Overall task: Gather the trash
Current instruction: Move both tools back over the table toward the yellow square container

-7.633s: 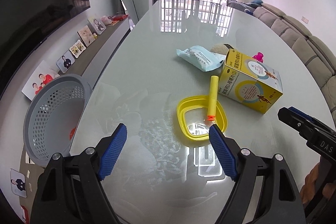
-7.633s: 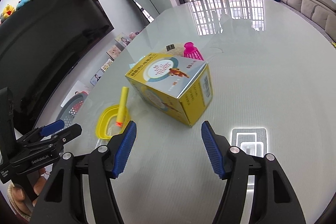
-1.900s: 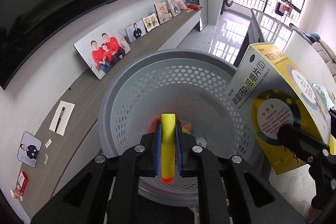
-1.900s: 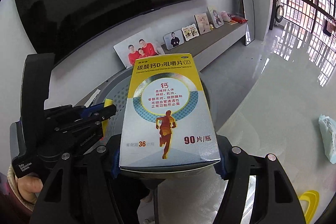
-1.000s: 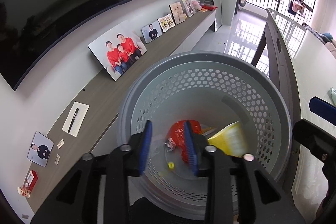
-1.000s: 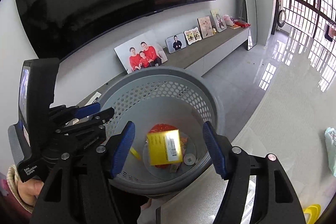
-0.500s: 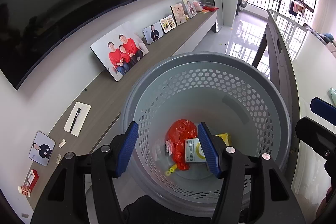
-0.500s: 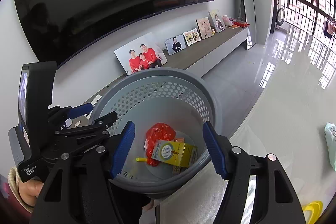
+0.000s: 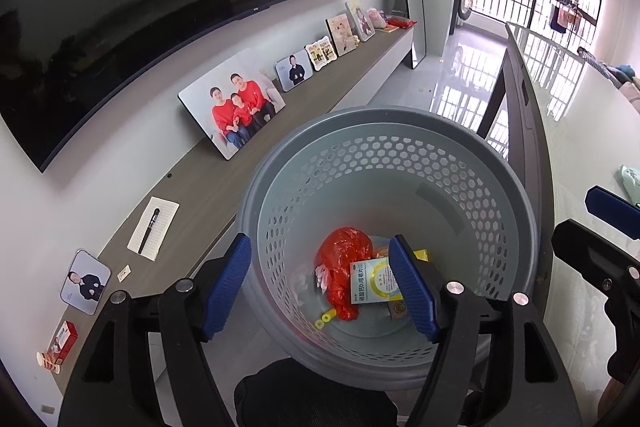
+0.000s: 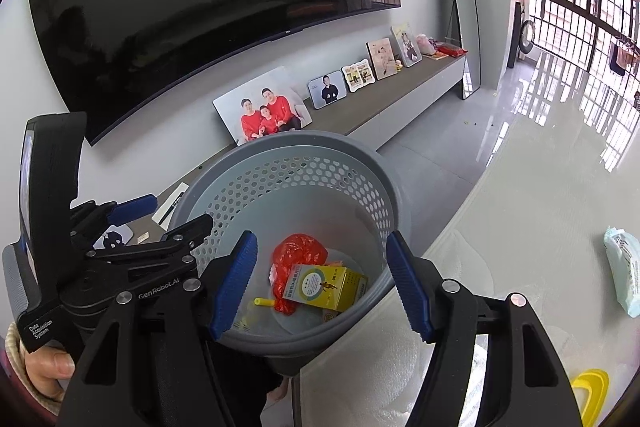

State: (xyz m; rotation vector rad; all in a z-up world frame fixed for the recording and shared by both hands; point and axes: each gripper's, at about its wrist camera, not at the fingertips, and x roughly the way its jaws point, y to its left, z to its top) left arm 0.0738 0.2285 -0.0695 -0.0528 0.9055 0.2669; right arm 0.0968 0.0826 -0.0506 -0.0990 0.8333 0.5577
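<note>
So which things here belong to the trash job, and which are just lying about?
Job:
- grey basket
- yellow box
- yellow stick
- red bag
- blue-green packet
- yellow lid

Lying about:
- family photo
- TV
- pen on paper

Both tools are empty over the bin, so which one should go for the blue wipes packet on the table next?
Probably the right tool: it is open, and the wipes packet lies on its side. The left tool, also open, is farther, beyond the basket.

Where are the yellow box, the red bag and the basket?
yellow box [image 10: 320,285]: right wrist view, on its printed top face.
red bag [image 9: 340,255]: left wrist view, on its crumpled upper part.
basket [image 9: 400,163]: left wrist view, on its perforated far wall.
</note>
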